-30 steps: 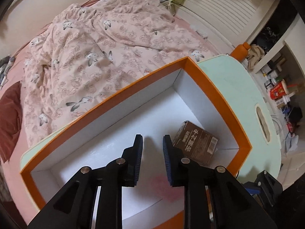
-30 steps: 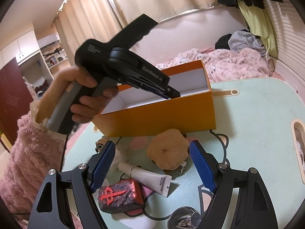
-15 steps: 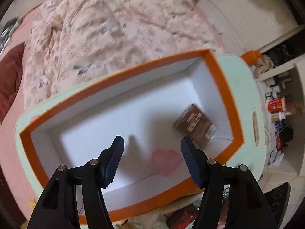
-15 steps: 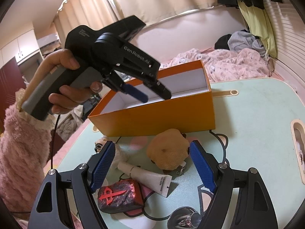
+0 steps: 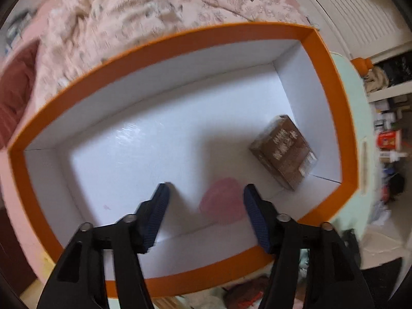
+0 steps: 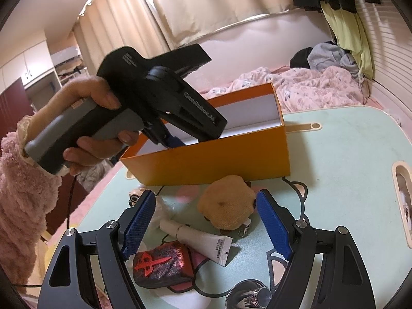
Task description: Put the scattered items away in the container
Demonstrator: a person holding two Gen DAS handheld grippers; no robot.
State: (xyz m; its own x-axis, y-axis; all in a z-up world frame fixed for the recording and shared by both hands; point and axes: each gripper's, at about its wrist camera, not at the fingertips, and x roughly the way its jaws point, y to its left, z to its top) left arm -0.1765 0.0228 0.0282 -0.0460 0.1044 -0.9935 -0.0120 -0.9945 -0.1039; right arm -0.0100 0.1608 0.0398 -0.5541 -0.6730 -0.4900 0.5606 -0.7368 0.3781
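Left wrist view first: we look almost straight down into the orange box (image 5: 332, 82) with white insides. Our left gripper (image 5: 204, 200) hangs over the box floor. Its jaws are apart and are closing a little, with nothing between them. A soft pink thing (image 5: 221, 206) lies on the white floor just under the jaws, but the picture is blurry, so we cannot tell what it is. A brown packet (image 5: 283, 152) lies in the far right corner of the box, near two walls. Past the box we see a bed with a pink flowered blanket (image 5: 154, 7).

Right wrist view next: our right gripper (image 6: 206, 221) waits low over the pale green worktop (image 6: 347, 159), jaws wide apart and empty. Between and below them lie the things we have yet to tidy: a tan plush toy (image 6: 226, 206), a white tube (image 6: 198, 239), and a dark block with a red mark (image 6: 162, 267). A shiny metal thing (image 6: 255, 296) peeks in at the bottom. The orange box stands just behind the toy. A hand (image 6: 90, 118) in a fluffy pink sleeve (image 6: 23, 198) holds the left gripper tipped into the box.

We think the left side is finishing a drop. To do it well, we should lift straight up so the jaws do not bump the box wall. Then the right gripper can come down around the plush toy, squeeze it in the middle, and carry it over the wall.
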